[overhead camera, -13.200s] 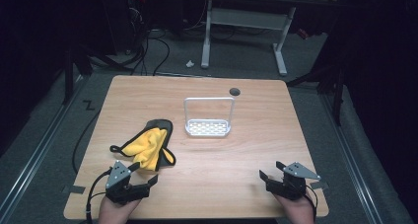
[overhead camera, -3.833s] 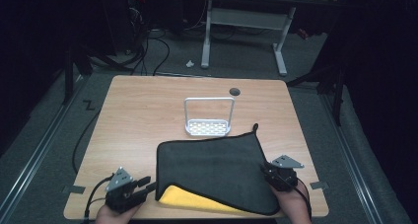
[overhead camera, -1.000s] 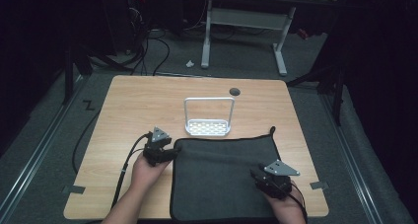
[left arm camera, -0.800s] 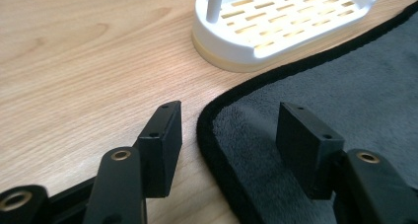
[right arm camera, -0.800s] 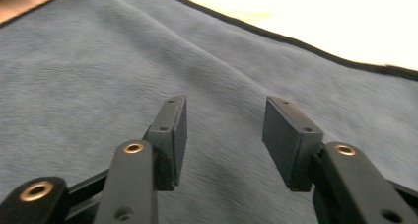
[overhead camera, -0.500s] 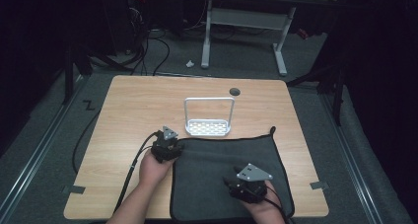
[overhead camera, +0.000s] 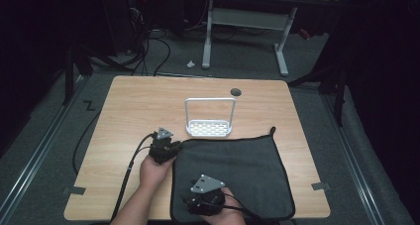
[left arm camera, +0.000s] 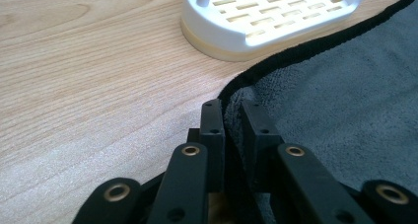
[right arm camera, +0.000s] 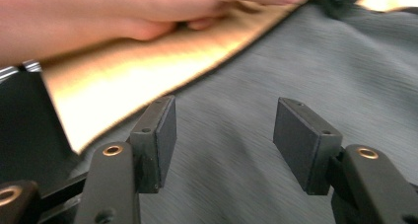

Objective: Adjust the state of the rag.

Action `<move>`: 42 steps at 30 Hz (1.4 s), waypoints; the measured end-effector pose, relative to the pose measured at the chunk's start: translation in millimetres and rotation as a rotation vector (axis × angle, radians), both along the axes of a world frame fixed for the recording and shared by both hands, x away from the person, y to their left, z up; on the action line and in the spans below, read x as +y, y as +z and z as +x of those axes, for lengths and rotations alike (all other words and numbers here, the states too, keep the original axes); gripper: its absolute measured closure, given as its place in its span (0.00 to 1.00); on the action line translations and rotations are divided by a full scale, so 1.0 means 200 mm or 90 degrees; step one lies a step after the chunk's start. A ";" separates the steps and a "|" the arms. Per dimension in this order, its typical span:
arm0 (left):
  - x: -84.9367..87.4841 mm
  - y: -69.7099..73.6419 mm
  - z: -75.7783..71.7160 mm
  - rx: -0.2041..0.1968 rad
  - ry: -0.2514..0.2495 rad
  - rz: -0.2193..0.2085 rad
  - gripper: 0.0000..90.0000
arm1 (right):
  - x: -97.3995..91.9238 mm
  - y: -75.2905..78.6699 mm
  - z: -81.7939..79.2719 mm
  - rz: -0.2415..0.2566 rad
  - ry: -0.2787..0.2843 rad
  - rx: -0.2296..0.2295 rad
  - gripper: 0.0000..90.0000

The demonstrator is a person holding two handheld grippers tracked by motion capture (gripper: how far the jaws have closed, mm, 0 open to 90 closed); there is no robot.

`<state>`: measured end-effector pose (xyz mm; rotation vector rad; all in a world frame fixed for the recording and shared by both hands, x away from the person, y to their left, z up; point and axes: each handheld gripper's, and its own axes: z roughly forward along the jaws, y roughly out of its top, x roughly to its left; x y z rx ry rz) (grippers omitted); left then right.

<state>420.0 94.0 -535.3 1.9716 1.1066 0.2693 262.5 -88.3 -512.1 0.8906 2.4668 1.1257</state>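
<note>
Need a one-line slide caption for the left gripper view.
Left gripper shut on the black-trimmed corner of a dark grey cloth, beside a white slotted plastic tray on a light wooden table.

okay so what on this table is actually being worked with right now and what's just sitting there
In use:
grey cloth, spread flat
left gripper, shut on the cloth's corner
right gripper, open over the cloth

Just sitting there:
white rack, beside the cloth's far edge
round hole in the table
</note>
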 end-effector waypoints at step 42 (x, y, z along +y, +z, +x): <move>0.29 0.08 -0.10 -0.008 0.088 -0.142 0.92 | 0.24 0.15 -0.07 0.024 0.057 -0.096 0.93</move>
